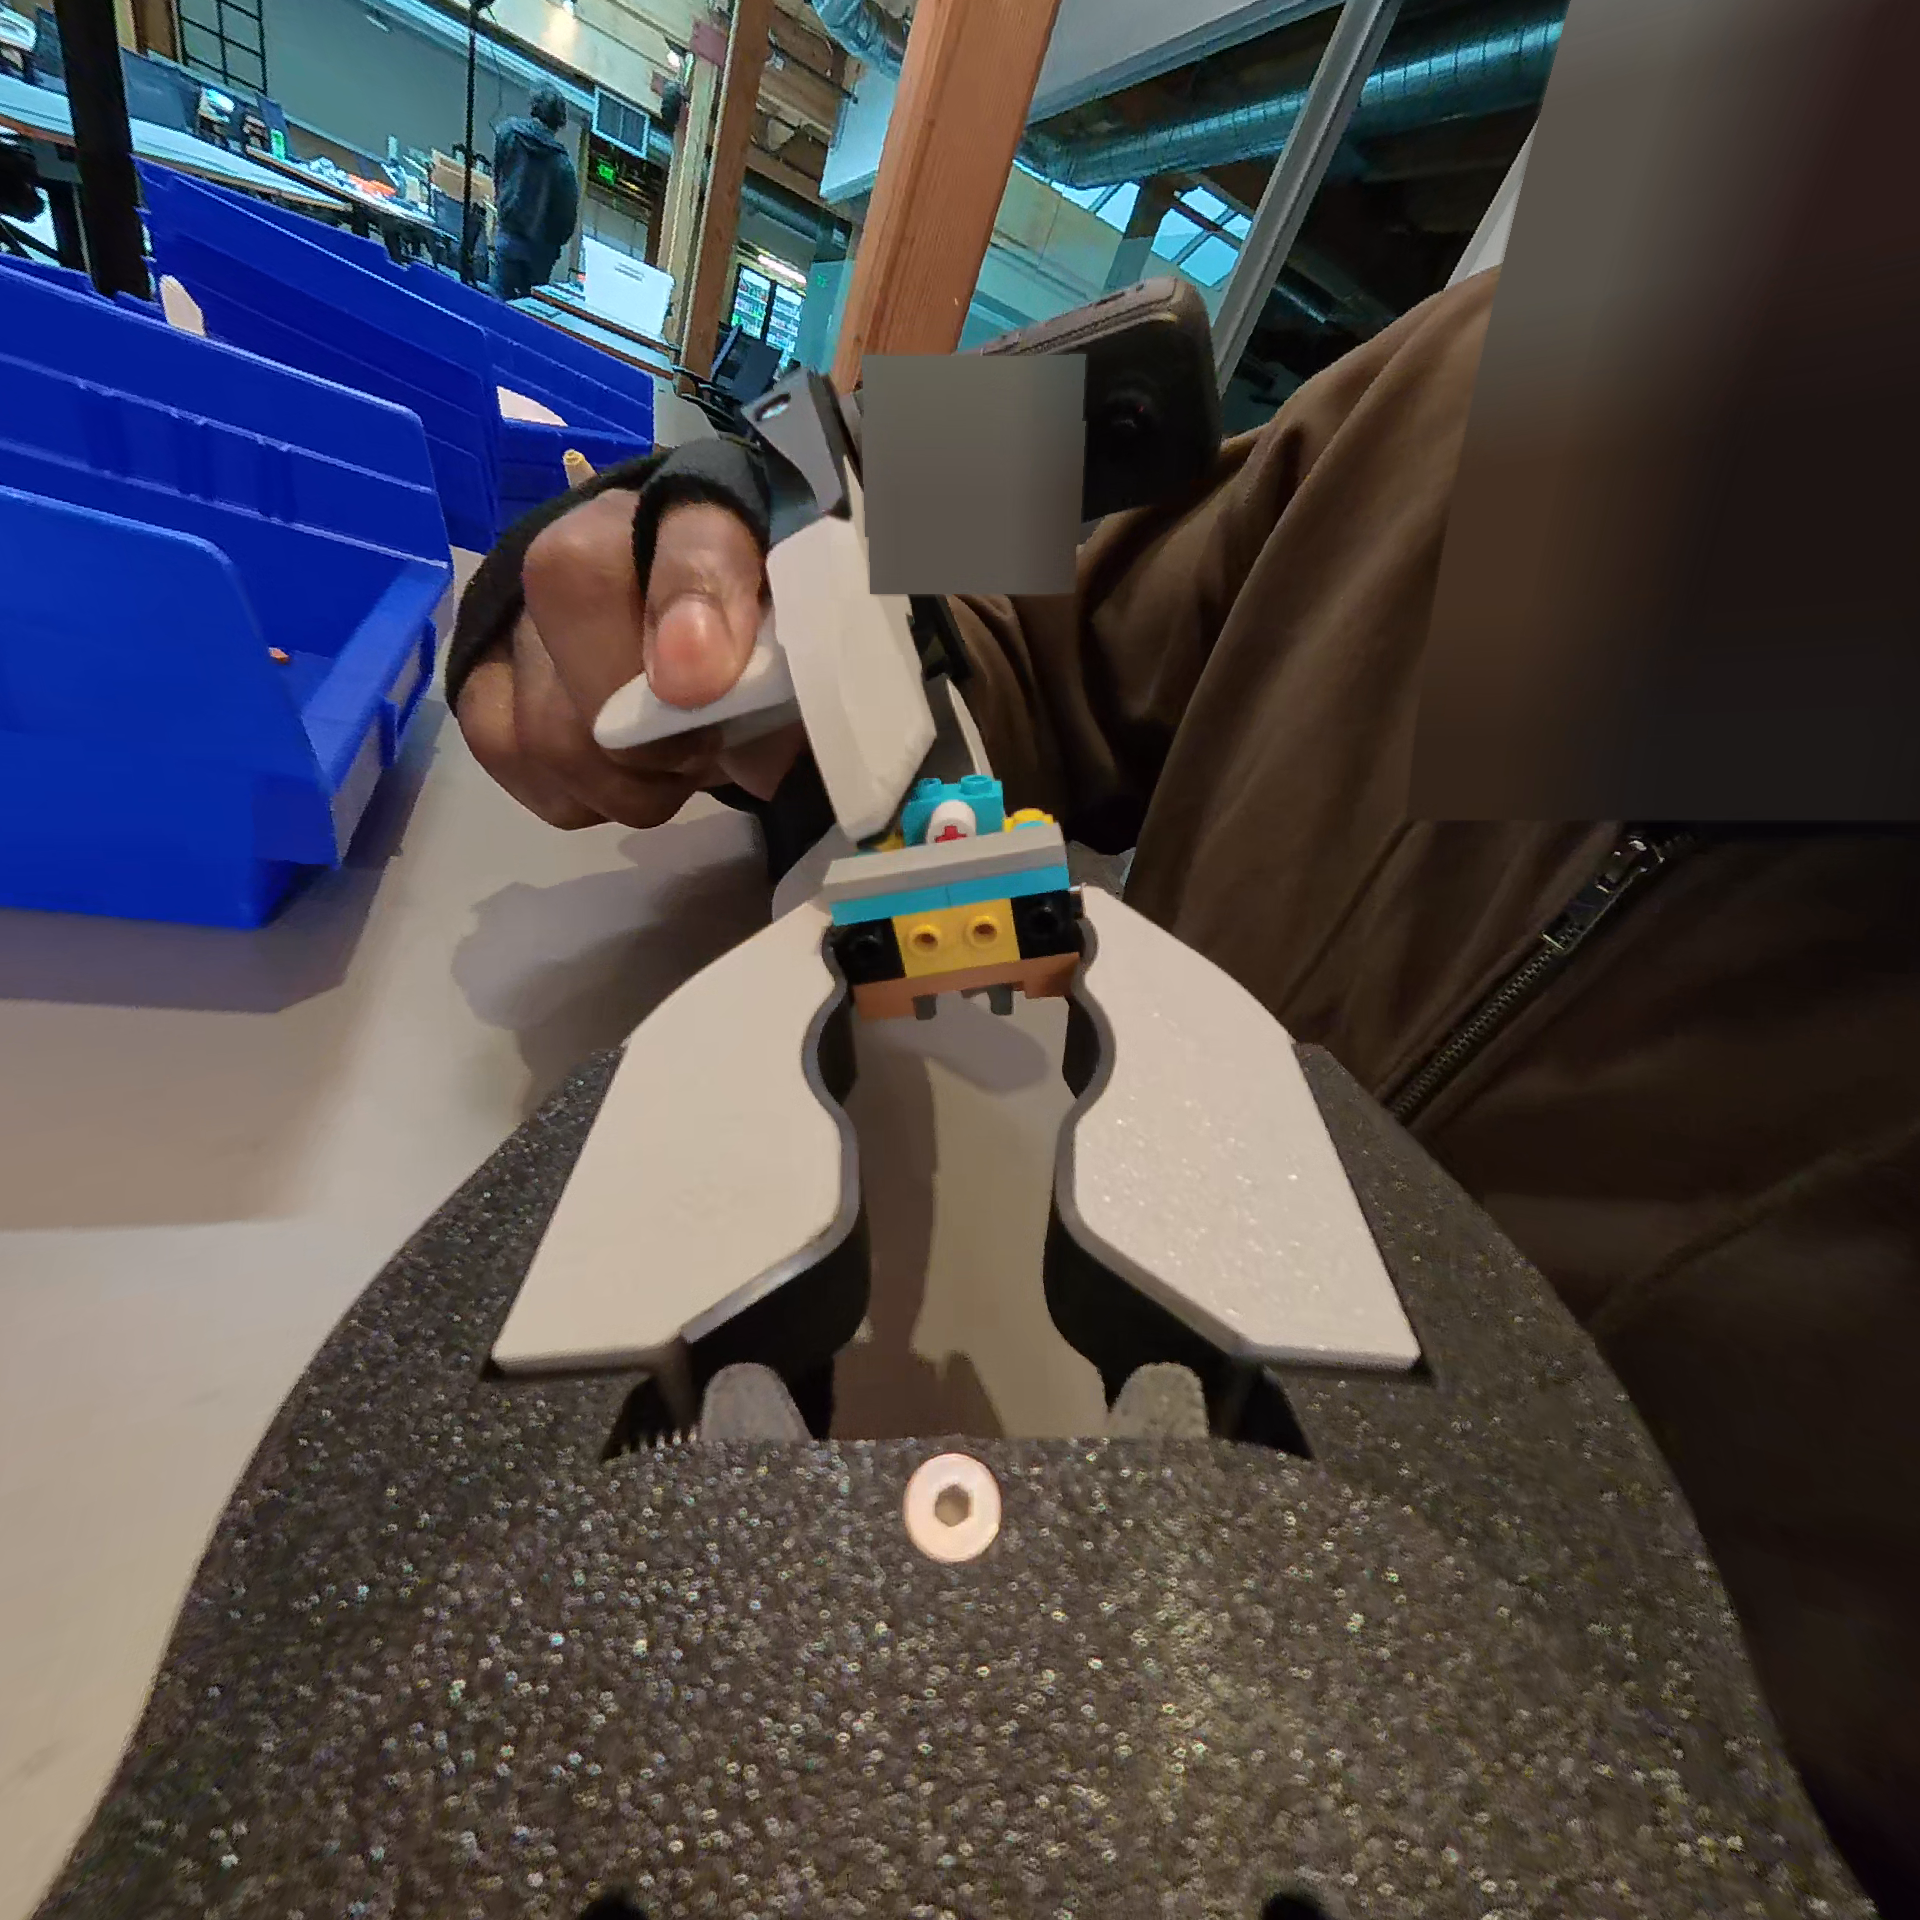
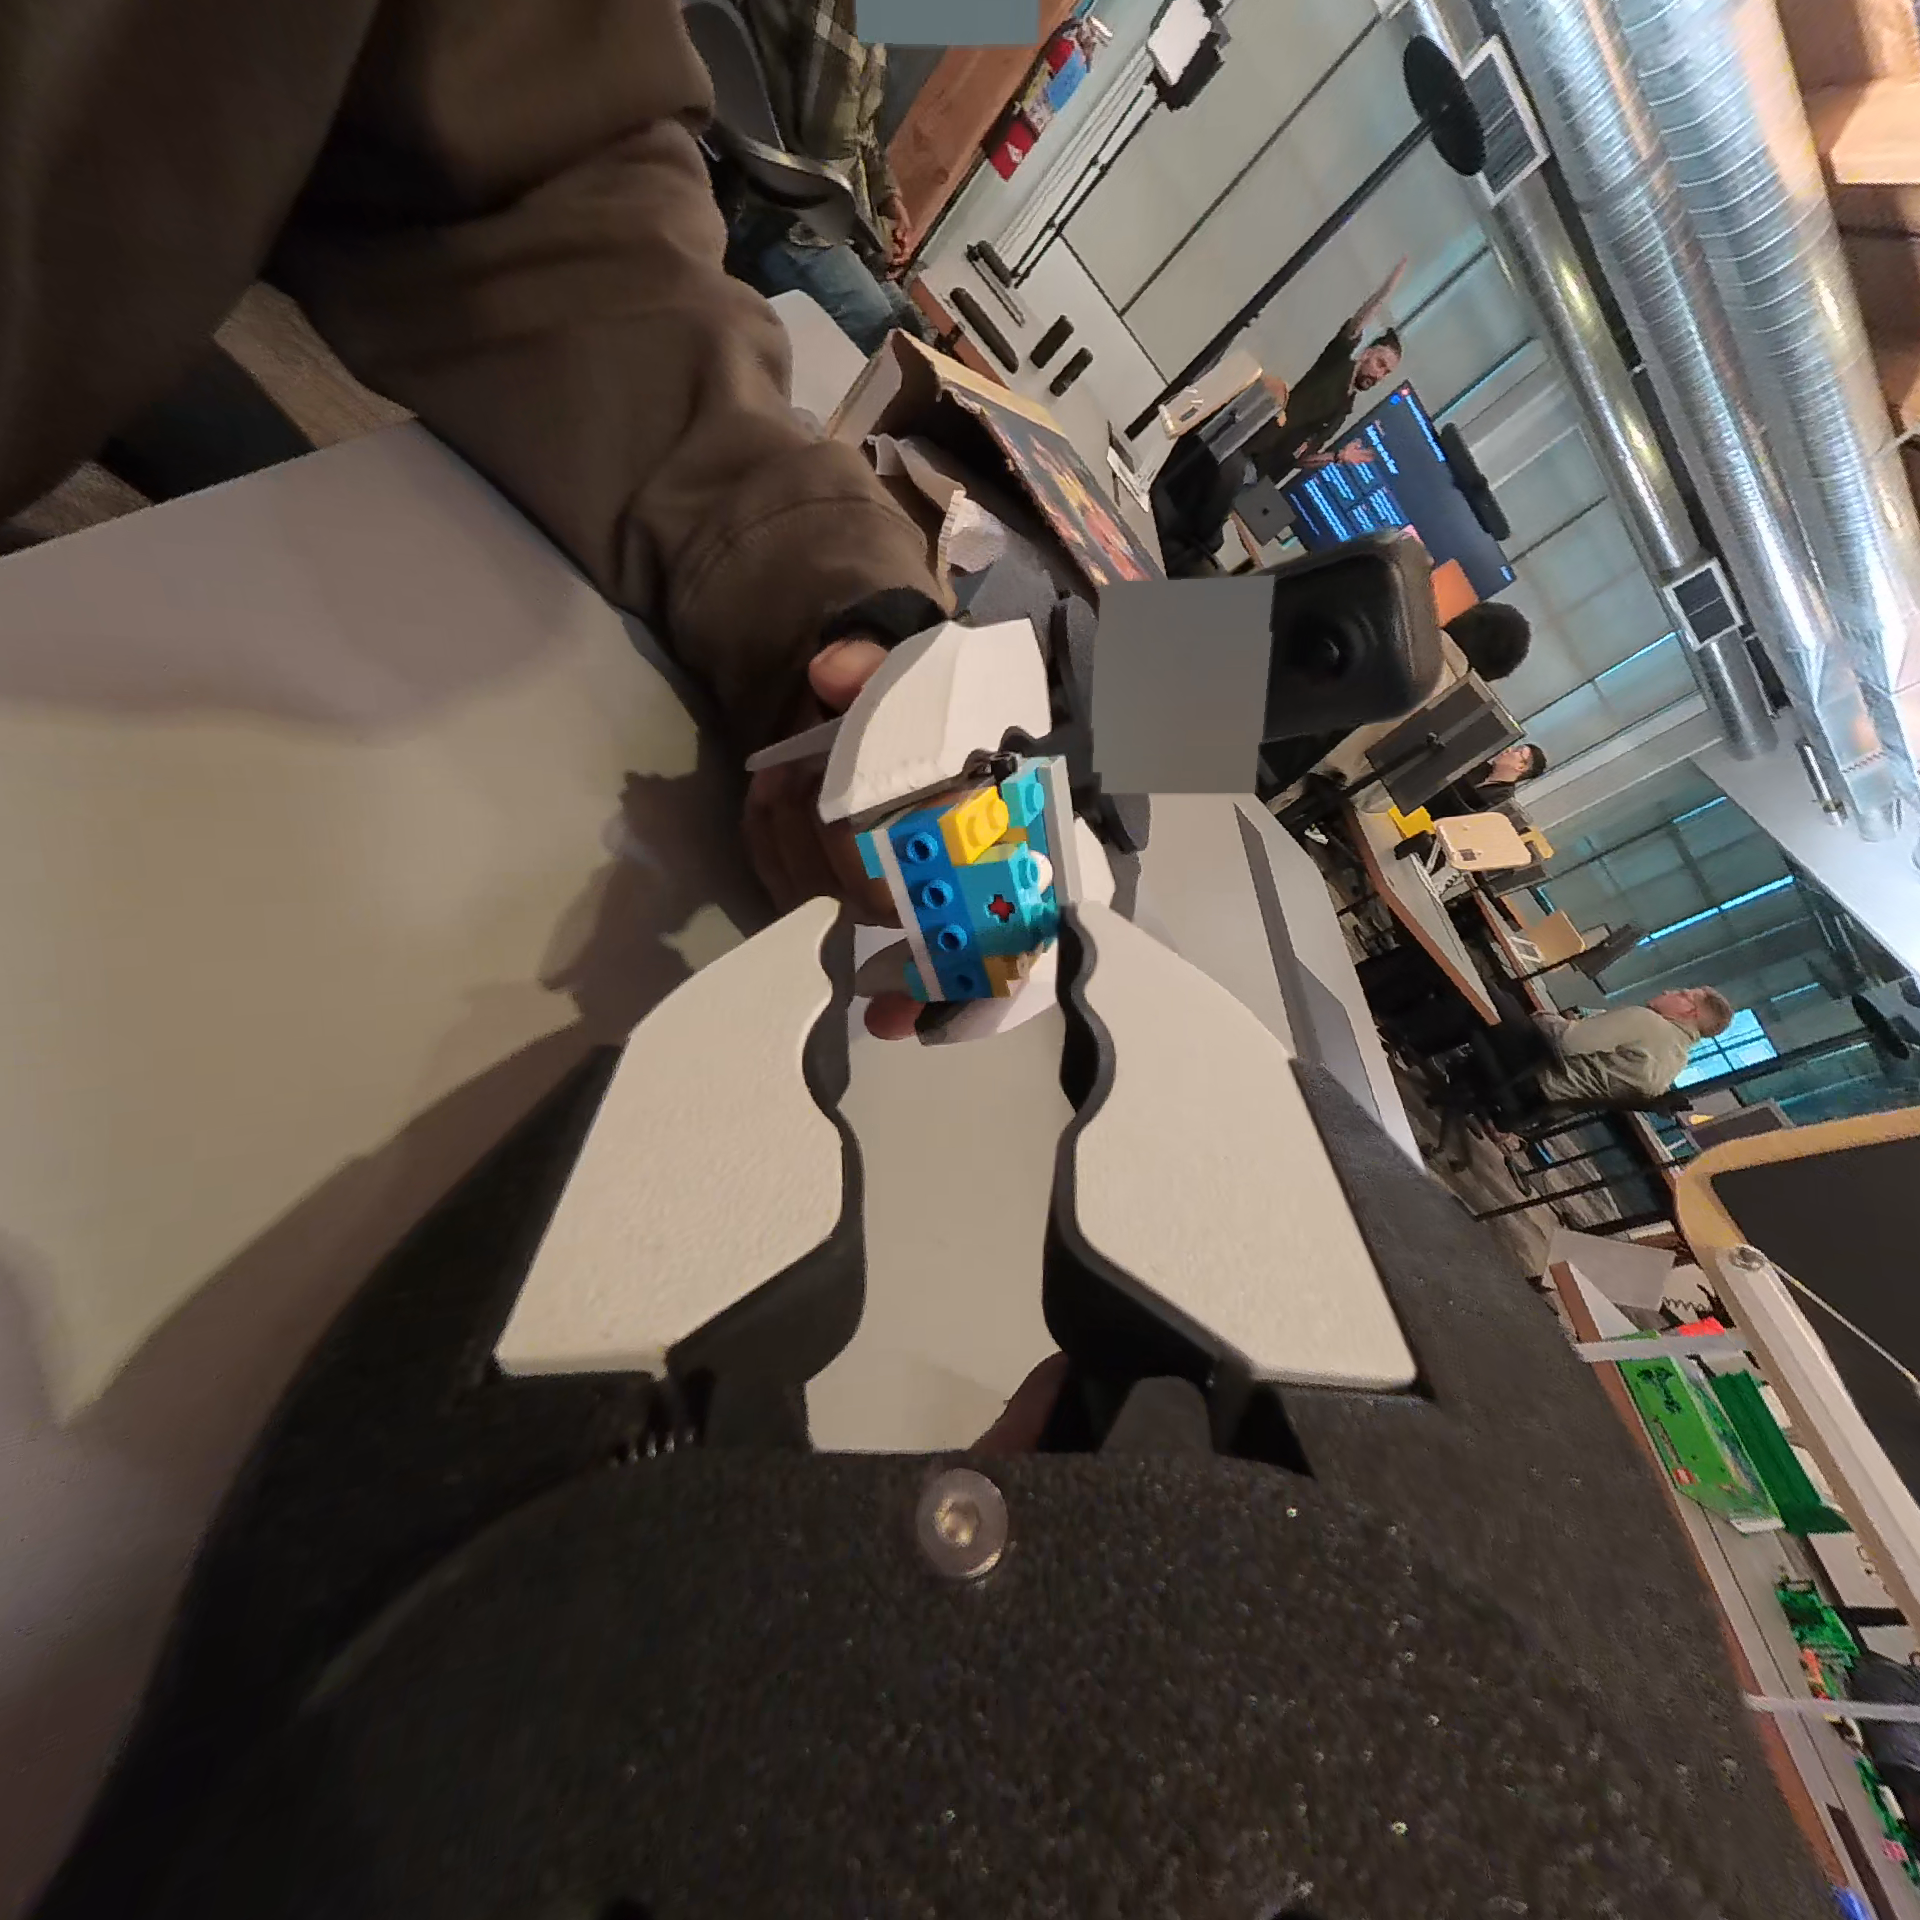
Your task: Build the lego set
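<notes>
A small lego assembly of yellow, black, brown, teal and grey bricks is held in the air above the table. My left gripper is shut on its lower part, one fingertip on each black side brick. In the right wrist view the assembly shows its blue studs, a yellow brick and a teal brick with a red cross. My right gripper is closed around its top, both fingertips touching its sides. In the left wrist view the right gripper comes down from above onto the teal top.
Blue storage bins stand along the left of the grey table. A person's brown jacket fills the right. An open cardboard box lies behind. A green box sits on a side table. My two grippers' fingertips are within a few centimetres of each other.
</notes>
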Demonstrator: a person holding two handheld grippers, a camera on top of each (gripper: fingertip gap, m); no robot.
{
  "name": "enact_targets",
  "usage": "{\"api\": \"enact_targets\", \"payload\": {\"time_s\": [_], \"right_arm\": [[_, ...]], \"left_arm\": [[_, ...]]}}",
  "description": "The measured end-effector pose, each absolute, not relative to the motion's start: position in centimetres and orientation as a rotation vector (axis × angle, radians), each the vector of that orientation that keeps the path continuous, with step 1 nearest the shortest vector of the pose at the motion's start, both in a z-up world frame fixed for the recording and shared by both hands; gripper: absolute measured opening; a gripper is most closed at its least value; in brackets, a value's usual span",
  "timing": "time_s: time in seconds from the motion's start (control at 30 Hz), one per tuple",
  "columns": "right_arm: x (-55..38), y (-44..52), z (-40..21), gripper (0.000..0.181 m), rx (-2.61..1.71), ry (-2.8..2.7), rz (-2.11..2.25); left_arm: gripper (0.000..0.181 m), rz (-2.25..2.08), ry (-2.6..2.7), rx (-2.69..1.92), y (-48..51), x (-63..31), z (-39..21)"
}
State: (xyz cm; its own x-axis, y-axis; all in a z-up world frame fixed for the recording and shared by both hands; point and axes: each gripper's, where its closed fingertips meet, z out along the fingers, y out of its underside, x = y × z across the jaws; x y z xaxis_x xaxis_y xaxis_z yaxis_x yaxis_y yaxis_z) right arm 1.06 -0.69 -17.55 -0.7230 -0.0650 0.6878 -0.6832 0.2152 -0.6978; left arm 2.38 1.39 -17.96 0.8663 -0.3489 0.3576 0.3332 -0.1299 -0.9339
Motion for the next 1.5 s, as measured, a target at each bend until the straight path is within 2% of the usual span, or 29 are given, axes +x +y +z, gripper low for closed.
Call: {"api": "enact_targets", "payload": {"time_s": [0.27, 1.5], "right_arm": [[1.15, -0.72, -17.69, 0.029, 0.682, -1.967, 1.533], [1.8, -0.84, -17.75, 0.028, 0.632, -2.008, 1.614]], "left_arm": [[0.037, -0.604, 0.028, -1.617, 1.42, 2.75, -18.34], [0.038, -0.645, 0.05, -1.636, 1.2, 3.38, -18.47]]}}
